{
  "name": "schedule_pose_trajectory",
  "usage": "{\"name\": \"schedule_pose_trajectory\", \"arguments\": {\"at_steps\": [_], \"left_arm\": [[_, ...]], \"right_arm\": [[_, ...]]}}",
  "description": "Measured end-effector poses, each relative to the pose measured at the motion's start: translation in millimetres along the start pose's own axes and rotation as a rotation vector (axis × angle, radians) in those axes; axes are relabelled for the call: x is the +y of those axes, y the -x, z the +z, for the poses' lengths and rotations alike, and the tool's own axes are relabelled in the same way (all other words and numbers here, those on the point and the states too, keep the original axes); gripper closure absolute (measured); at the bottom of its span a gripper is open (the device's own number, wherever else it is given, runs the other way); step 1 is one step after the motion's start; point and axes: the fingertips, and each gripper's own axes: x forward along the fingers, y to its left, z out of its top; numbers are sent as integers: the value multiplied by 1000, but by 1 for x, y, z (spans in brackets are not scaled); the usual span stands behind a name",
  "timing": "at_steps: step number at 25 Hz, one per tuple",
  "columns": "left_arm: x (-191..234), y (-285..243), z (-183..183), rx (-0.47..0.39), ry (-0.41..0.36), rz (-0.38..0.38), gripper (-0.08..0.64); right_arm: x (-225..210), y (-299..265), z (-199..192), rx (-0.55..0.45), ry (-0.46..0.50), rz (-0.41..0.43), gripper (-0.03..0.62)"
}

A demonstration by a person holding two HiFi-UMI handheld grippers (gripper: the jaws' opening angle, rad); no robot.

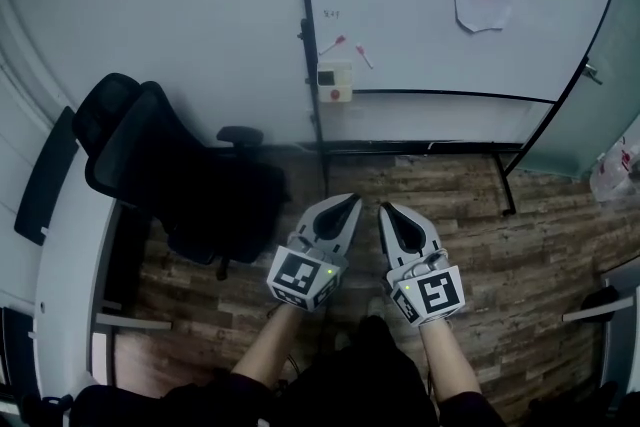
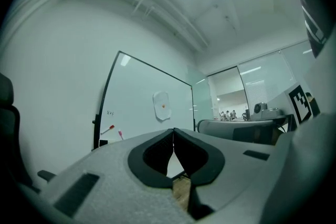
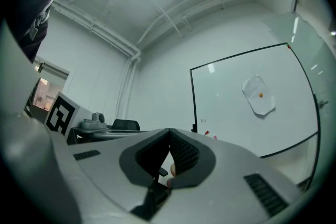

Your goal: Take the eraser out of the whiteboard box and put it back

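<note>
The whiteboard [image 1: 440, 25] stands on a wooden floor [image 1: 480, 215], with a black office chair [image 1: 170, 175] to its left. Low in front of the board, the left gripper [image 1: 352, 200] and right gripper [image 1: 386, 208] sit side by side, each with jaws together on nothing. The whiteboard box [image 1: 335, 81] hangs at the board's left edge near its lower corner, well apart from both grippers; the eraser cannot be told apart from the box.

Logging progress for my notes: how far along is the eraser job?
Nothing looks done yet. The left gripper and right gripper are both shut and empty, held above the floor, short of the whiteboard. The small box on its frame looks untouched. Left: reach it, take the eraser out, put it back.
</note>
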Motion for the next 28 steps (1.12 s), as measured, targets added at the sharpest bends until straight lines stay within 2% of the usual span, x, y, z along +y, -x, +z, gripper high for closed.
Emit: {"name": "schedule_pose_trajectory", "arguments": {"at_steps": [6,19,28], "left_arm": [[19,-36,-8,5,-9,17,555],[76,-129,-16,12,-28,122,555],[109,-159,-23,29,-32,175,555]], "right_arm": [[-36,-28,-13,3,-17,15,589],[-119,-106,-29,5,-50,123,589],[-143,-144,-39,5,-84,168,589]]}}
